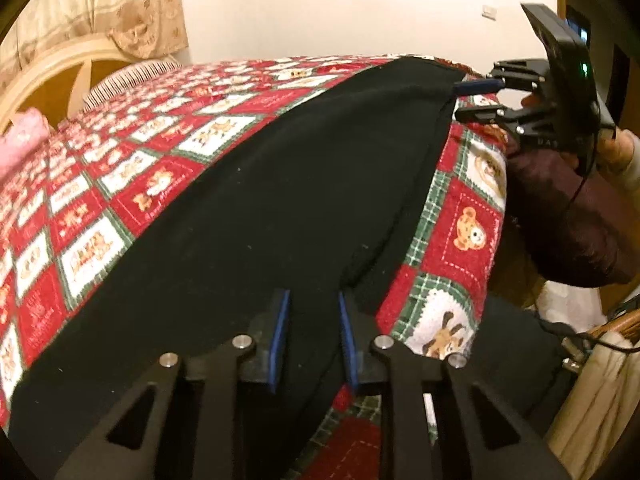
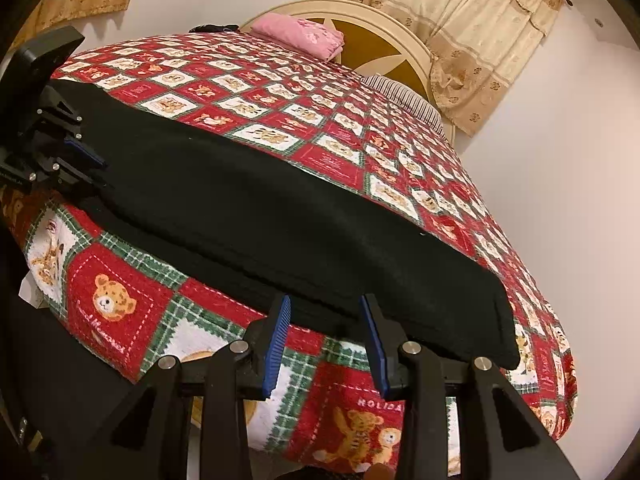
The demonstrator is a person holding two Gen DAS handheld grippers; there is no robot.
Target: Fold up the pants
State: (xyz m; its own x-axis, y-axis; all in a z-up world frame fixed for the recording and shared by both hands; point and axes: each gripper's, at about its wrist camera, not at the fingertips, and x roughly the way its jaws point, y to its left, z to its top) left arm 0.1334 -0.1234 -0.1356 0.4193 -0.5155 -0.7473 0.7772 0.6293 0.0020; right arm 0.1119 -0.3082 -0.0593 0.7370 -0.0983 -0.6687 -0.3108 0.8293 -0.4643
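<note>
While the black pants (image 1: pixel 248 208) lie flat along the near edge of the quilt (image 1: pixel 460 216), the left gripper (image 1: pixel 311 300) in its own view has its pads clamped on a fold of them. From the right wrist, the right gripper (image 2: pixel 325 304) stands with jaws apart at the pants' edge, pads clear of the cloth.

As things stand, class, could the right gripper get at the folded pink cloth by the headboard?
Probably not without moving well forward. The right gripper sits at the near edge of the black fabric pants; the folded pink cloth lies at the bed's far end, with the whole red bear-patterned quilt between.
</note>
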